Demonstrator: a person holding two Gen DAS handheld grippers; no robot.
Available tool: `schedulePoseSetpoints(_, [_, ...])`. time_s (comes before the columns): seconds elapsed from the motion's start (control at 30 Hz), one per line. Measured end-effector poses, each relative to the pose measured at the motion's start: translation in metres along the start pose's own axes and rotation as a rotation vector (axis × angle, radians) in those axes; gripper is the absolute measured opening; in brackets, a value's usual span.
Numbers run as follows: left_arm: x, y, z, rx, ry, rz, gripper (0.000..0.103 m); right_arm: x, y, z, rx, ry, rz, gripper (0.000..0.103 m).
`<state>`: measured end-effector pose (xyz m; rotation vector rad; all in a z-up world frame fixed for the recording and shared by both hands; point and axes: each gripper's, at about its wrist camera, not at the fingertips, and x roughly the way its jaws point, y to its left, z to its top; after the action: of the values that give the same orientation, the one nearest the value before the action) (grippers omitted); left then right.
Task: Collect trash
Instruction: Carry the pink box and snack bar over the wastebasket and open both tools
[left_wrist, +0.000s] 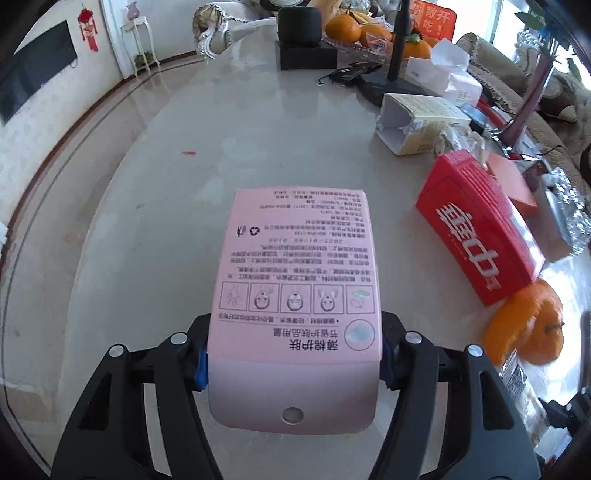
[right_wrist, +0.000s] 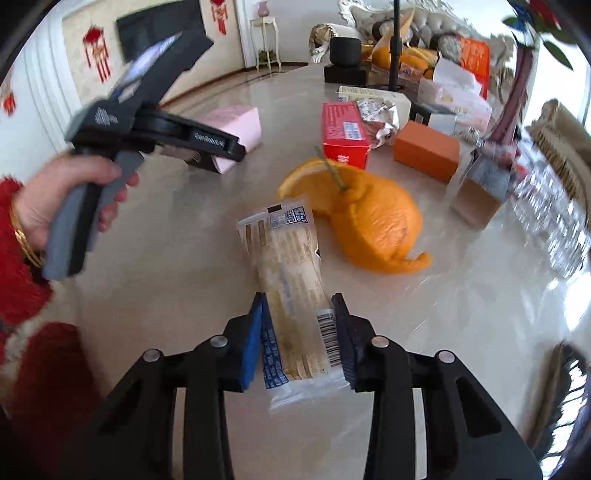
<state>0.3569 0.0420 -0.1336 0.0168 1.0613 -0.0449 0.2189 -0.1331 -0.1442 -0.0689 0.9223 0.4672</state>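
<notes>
A pink carton (left_wrist: 295, 266) with printed text lies flat on the pale marble table (left_wrist: 147, 221). My left gripper (left_wrist: 293, 354) is shut on its near end, blue pads pressed on both sides. In the right wrist view a clear and tan snack wrapper (right_wrist: 291, 266) lies lengthwise between the fingers of my right gripper (right_wrist: 299, 332), which is shut on it. Just beyond the wrapper sits an orange peel (right_wrist: 373, 221). The same view shows the left gripper (right_wrist: 225, 155) on the pink carton (right_wrist: 236, 122), carried by a hand (right_wrist: 55, 206) in a red fuzzy sleeve.
A red box (left_wrist: 476, 236), an orange box (right_wrist: 424, 151), an open cream carton (left_wrist: 417, 122) and crumpled foil crowd the table's right side. A black speaker (left_wrist: 299, 22), a dish of oranges (left_wrist: 343, 26) and a stand pole (left_wrist: 399, 40) are at the far end.
</notes>
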Motion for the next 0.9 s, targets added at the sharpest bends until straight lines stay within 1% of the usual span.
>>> schedulePoseSetpoints(0.07, [-0.009, 0.01, -0.008, -0.045, 0.001, -0.057, 0.064, -0.009, 0.001, -0.004, 0.046, -0.011, 0.04, 0.034])
schedulePoseSetpoints(0.1, [-0.01, 0.012, -0.009, -0.055, -0.001, -0.062, 0.064, -0.016, 0.004, -0.006, 0.064, -0.016, 0.05, 0.034])
schedulePoseSetpoints(0.13, [-0.02, 0.015, -0.015, -0.063, -0.007, -0.07, 0.064, -0.022, 0.007, -0.009, 0.07, -0.023, 0.046, 0.034])
schedulePoseSetpoints(0.2, [-0.043, 0.019, -0.029, -0.057, -0.034, -0.095, 0.064, -0.045, 0.017, -0.02, 0.076, -0.046, 0.027, 0.034])
schedulePoseSetpoints(0.3, [-0.087, 0.018, -0.064, -0.014, -0.072, -0.126, 0.064, -0.081, 0.033, -0.044, 0.072, -0.064, 0.017, 0.034])
schedulePoseSetpoints(0.33, [-0.102, 0.017, -0.08, -0.001, -0.074, -0.148, 0.064, -0.095, 0.041, -0.057, 0.072, -0.059, 0.018, 0.034])
schedulePoseSetpoints(0.37, [-0.119, 0.015, -0.102, 0.013, -0.068, -0.173, 0.064, -0.107, 0.049, -0.073, 0.079, -0.039, 0.016, 0.034])
schedulePoseSetpoints(0.4, [-0.13, 0.013, -0.121, 0.023, -0.056, -0.192, 0.064, -0.113, 0.054, -0.083, 0.081, -0.019, 0.018, 0.034])
schedulePoseSetpoints(0.43, [-0.139, 0.01, -0.14, 0.033, -0.038, -0.212, 0.064, -0.12, 0.063, -0.098, 0.075, 0.005, 0.024, 0.034])
schedulePoseSetpoints(0.47, [-0.151, 0.004, -0.169, 0.046, -0.011, -0.237, 0.064, -0.124, 0.07, -0.111, 0.071, 0.029, 0.024, 0.034])
schedulePoseSetpoints(0.5, [-0.155, 0.0, -0.183, 0.053, 0.003, -0.247, 0.064, -0.127, 0.078, -0.128, 0.064, 0.068, 0.012, 0.034])
schedulePoseSetpoints(0.53, [-0.159, -0.007, -0.208, 0.065, 0.034, -0.262, 0.064, -0.125, 0.081, -0.139, 0.065, 0.099, 0.005, 0.034])
schedulePoseSetpoints(0.57, [-0.158, -0.013, -0.228, 0.077, 0.065, -0.266, 0.064, -0.122, 0.083, -0.15, 0.075, 0.128, 0.004, 0.034])
schedulePoseSetpoints(0.6, [-0.154, -0.017, -0.24, 0.082, 0.089, -0.269, 0.064, -0.112, 0.082, -0.164, 0.11, 0.185, 0.006, 0.034])
schedulePoseSetpoints(0.63, [-0.145, -0.024, -0.26, 0.083, 0.136, -0.277, 0.064, -0.102, 0.079, -0.169, 0.139, 0.227, 0.009, 0.034])
schedulePoseSetpoints(0.7, [-0.123, -0.032, -0.282, 0.064, 0.206, -0.293, 0.064, -0.08, 0.073, -0.182, 0.181, 0.293, -0.02, 0.034])
schedulePoseSetpoints(0.73, [-0.106, -0.037, -0.295, 0.049, 0.254, -0.299, 0.064, -0.065, 0.069, -0.188, 0.192, 0.341, -0.039, 0.034])
schedulePoseSetpoints(0.8, [-0.081, -0.043, -0.311, 0.021, 0.328, -0.289, 0.064, -0.035, 0.061, -0.198, 0.236, 0.435, -0.059, 0.034])
schedulePoseSetpoints(0.83, [-0.065, -0.049, -0.318, 0.013, 0.368, -0.273, 0.064, -0.027, 0.058, -0.202, 0.258, 0.47, -0.057, 0.034])
schedulePoseSetpoints(0.9, [-0.046, -0.058, -0.327, 0.03, 0.42, -0.254, 0.064, -0.01, 0.05, -0.209, 0.31, 0.533, -0.059, 0.034])
